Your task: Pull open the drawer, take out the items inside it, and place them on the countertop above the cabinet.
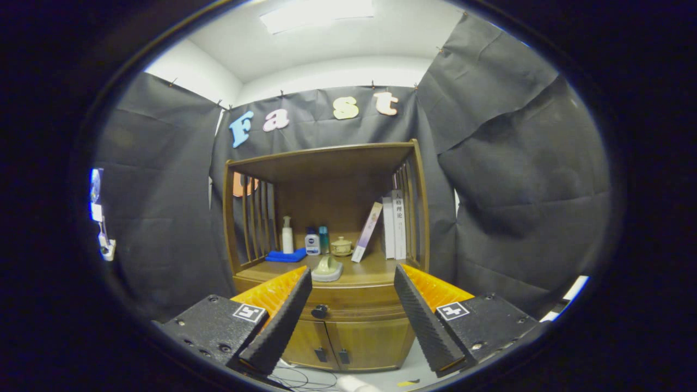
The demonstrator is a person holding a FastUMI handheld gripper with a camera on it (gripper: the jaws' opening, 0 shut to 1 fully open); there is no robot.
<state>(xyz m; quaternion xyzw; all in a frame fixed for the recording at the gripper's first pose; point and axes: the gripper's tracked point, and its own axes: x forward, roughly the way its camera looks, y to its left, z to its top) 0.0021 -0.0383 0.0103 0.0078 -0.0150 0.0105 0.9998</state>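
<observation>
Gripper view, facing a wooden cabinet (348, 326) set against the black cloth wall of the booth. The gripper (353, 283) is held wide, its two fingers spread apart with nothing between them; it stands short of the cabinet and touches nothing. Between the fingers, and beyond them, lies the drawer (354, 311), shut flush with the cabinet front, its dark round knob (319, 311) nearer the left finger than the right. What the drawer holds cannot be seen. Below the drawer are two closed doors (348, 342), each with a small dark handle at the centre seam.

Above the drawer is the table (375, 272), the cabinet's wooden top, roofed by an upper shelf (326, 160) carried on slatted sides. Near the front edge of the table, just beyond the left fingertip, rests a pale green lidded dish (327, 268). Farther back, from left to right: a folded blue cloth (286, 255), a white pump bottle (287, 235) standing behind it, a small white bottle with a dark cap (312, 242), a slim teal bottle (323, 239) just beside it, and a squat beige lidded pot (341, 246). At the far right, one book (367, 231) leans tilted against several upright white books (394, 223) that stand beside the right slats.

On the floor near the cabinet's foot lie thin dark cables (305, 377).
</observation>
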